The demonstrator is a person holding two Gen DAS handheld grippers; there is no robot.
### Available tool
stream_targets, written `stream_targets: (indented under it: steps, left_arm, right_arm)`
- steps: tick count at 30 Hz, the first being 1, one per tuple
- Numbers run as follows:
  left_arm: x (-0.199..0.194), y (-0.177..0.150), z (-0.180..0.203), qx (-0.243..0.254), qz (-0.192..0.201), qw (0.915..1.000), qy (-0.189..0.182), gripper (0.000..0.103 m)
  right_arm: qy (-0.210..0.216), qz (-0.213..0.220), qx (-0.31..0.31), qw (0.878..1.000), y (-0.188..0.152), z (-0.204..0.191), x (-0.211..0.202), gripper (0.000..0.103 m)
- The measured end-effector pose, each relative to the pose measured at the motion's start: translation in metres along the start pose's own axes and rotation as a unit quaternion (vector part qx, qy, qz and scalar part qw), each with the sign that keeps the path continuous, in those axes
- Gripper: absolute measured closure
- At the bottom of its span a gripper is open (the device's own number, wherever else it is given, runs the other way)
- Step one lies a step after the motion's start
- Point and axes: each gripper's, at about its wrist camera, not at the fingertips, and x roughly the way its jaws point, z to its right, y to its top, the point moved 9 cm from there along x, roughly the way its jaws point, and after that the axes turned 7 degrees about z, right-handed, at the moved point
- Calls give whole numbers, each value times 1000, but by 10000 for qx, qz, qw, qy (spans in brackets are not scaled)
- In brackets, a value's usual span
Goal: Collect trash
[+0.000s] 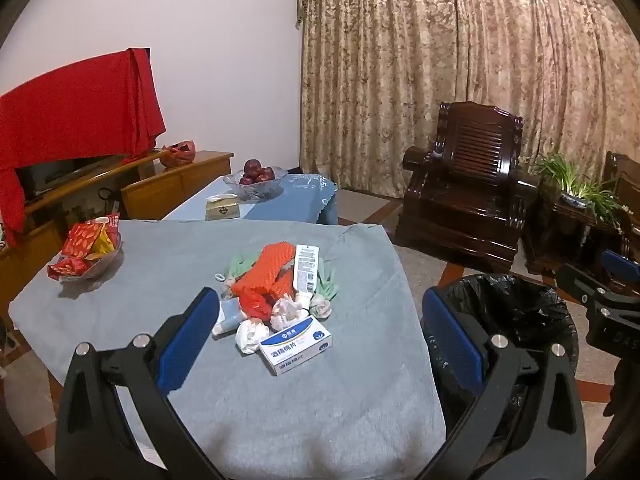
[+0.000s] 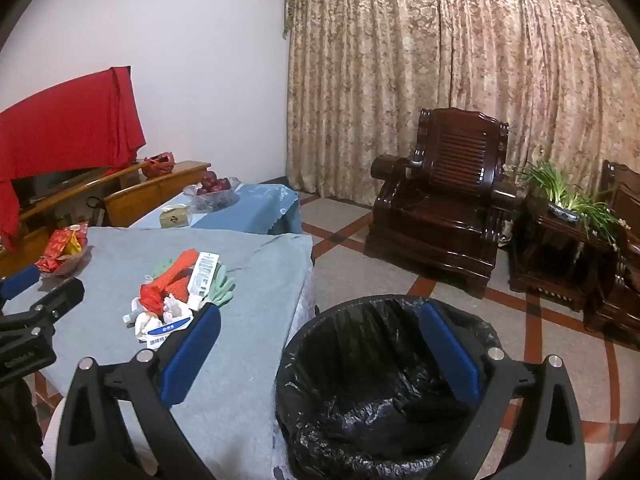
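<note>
place: home living room | evidence: carved wooden armchair, floral curtains, fruit bowl (red apples), potted plant, TV cabinet

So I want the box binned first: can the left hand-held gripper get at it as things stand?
Probably yes: the left hand-held gripper is open, and the box lies at the pile's near edge, uncovered.

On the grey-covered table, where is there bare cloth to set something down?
Bare cloth lies between the snack bowl and the trash pile, and nearer than the white box. The pile itself is crowded.
</note>
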Motion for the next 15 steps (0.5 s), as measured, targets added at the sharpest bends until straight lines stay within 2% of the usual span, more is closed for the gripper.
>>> stream_targets:
  steps: [15]
  left_arm:
    - [1,-2,-1,-14,-21,10000,-29,5]
  right_arm:
    - [-4,-37,53,10000,-2,11,-4,6]
